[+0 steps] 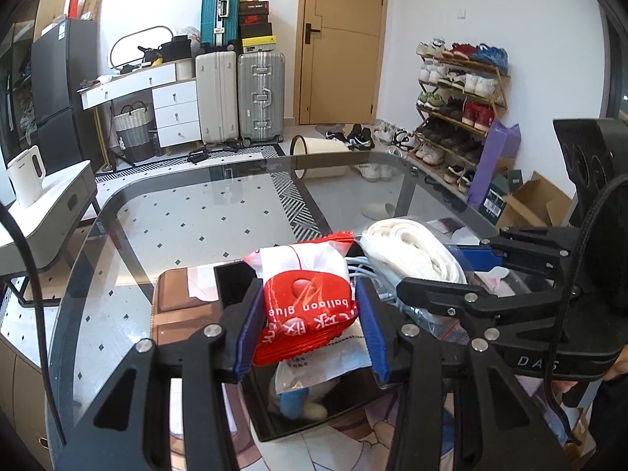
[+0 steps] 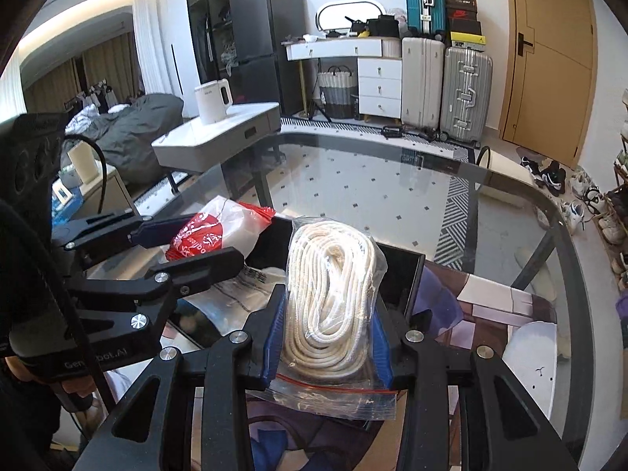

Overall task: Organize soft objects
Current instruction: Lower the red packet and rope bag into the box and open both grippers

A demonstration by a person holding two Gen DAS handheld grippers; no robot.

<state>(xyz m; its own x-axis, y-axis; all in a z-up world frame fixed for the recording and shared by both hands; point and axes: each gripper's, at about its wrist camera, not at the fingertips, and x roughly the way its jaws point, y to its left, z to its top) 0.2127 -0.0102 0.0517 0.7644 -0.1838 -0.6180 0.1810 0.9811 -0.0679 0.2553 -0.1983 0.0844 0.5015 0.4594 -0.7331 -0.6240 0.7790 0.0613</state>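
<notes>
In the left wrist view, the left tongs [image 1: 310,314] pinch a red and white packet [image 1: 304,294] printed "balloon glue", its blue pads [image 1: 251,329] pressing the packet's two sides, so that it hangs over a black tray [image 1: 235,278] standing on the glass surface [image 1: 176,227]. Inside the tray, below the packet, lie a white plastic pouch [image 1: 325,361] and a small blue and white soft item [image 1: 302,404], partly hidden. Just to the right, the right tongs [image 1: 471,271] reach in from the side, closed on a clear bag of coiled white rope [image 1: 408,251] that sits close beside the packet and seems to touch its upper corner. A patterned mat [image 1: 353,443] lies under the tray. In the right wrist view, the right tongs [image 2: 329,333] grip the bag of coiled white rope [image 2: 333,294] between their blue pads [image 2: 276,337], the bag's red zip edge hanging below them, all held above the black tray [image 2: 400,274]. To the left, the left tongs [image 2: 184,247] hold the red and white packet [image 2: 219,227] over the tray's far left part, with a white pouch [image 2: 235,290] lying beneath them. The glass surface [image 2: 392,180] stretches beyond, and a white kettle [image 2: 212,100] stands on a side table further off.
</notes>
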